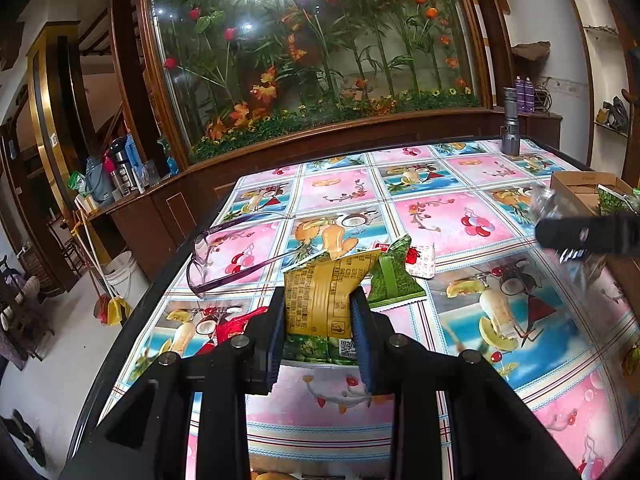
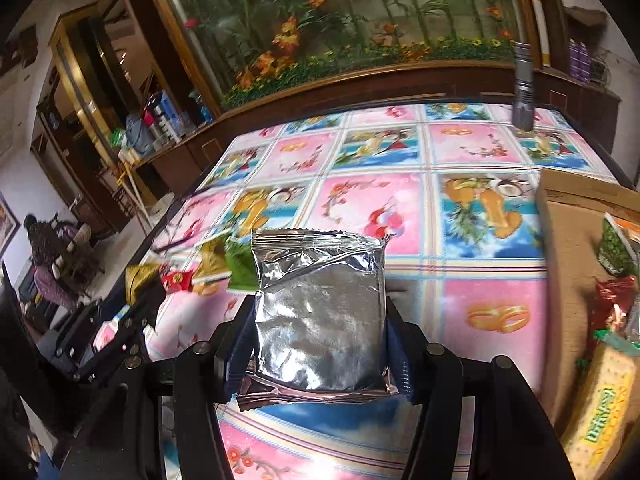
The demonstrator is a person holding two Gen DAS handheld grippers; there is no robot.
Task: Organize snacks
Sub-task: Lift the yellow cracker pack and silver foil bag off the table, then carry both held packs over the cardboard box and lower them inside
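My left gripper (image 1: 318,312) is shut on a yellow snack packet (image 1: 324,292) and holds it just above the table. A green packet (image 1: 390,280), a red-and-white packet (image 1: 420,258) and a red packet (image 1: 236,322) lie on the tablecloth around it. My right gripper (image 2: 318,320) is shut on a silver foil packet (image 2: 320,312), held above the table left of the cardboard box (image 2: 560,240). The box holds several snacks, among them a cracker pack (image 2: 604,404). The left gripper (image 2: 132,312) and the loose packets (image 2: 208,268) show at the left of the right wrist view.
Clear-framed glasses (image 1: 224,256) lie on the table's left side. A grey flashlight (image 1: 510,124) stands at the far right corner. The table's left edge (image 1: 132,320) drops to the floor. The box (image 1: 580,188) sits at the right edge, with the right gripper blurred in front.
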